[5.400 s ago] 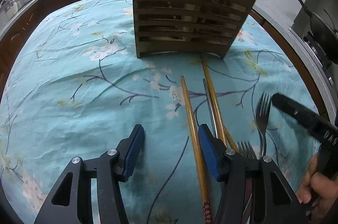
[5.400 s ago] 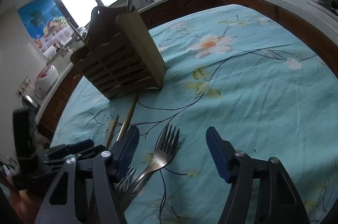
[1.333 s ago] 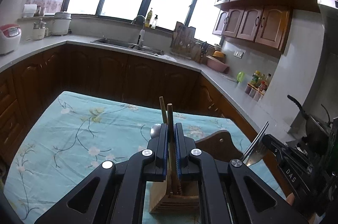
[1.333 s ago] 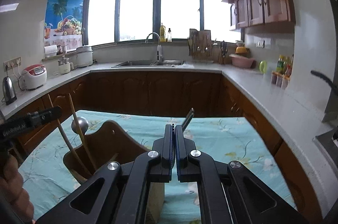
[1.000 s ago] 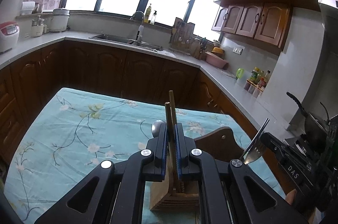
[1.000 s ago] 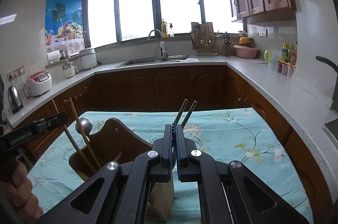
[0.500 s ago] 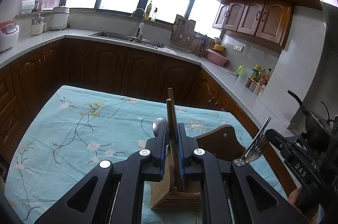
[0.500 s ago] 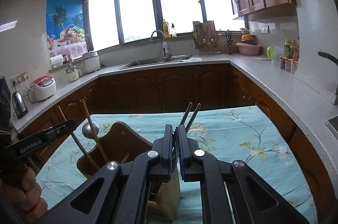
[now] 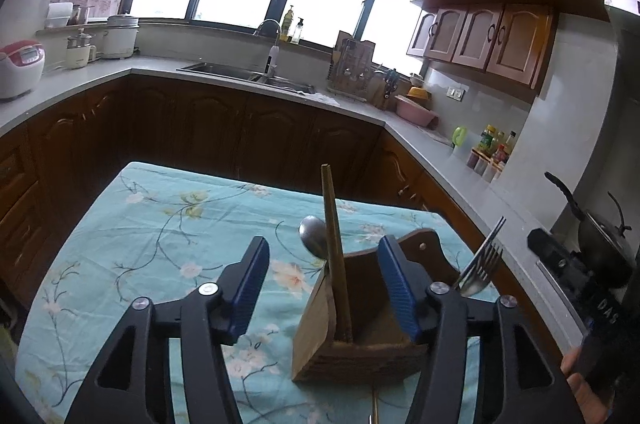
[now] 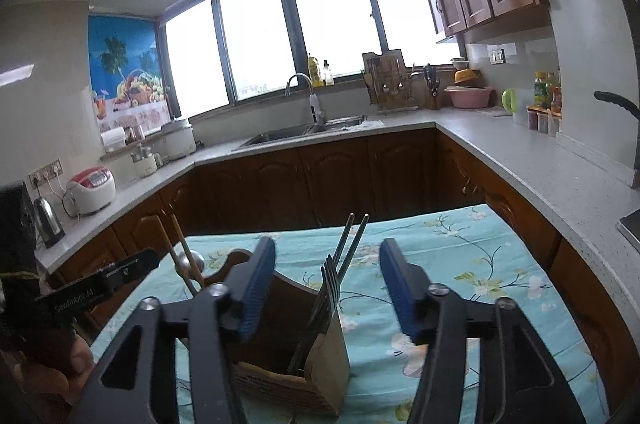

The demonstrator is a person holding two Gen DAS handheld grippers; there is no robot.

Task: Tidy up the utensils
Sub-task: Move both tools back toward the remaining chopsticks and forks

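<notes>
A wooden utensil holder [image 9: 360,340] stands on the blue floral tablecloth [image 9: 160,224]. In the left wrist view wooden chopsticks [image 9: 334,248] and a steel spoon [image 9: 314,242] stand upright in it, between the open jaws of my left gripper [image 9: 326,290], which holds nothing. Forks [image 9: 482,268] stick up at the holder's right side. In the right wrist view my right gripper [image 10: 328,294] is open and empty just above the holder [image 10: 288,376], with forks [image 10: 328,288] and two metal chopsticks [image 10: 352,236] standing between its jaws.
Dark wood cabinets and a grey counter [image 9: 160,68] ring the table, with a sink [image 9: 248,74] under the windows. A black pan [image 9: 600,244] sits at the right. Another chopstick tip [image 9: 374,404] lies on the cloth in front of the holder.
Both grippers have opened. The left let go of the wooden chopsticks and the right let go of the forks; both now stand in the holder.
</notes>
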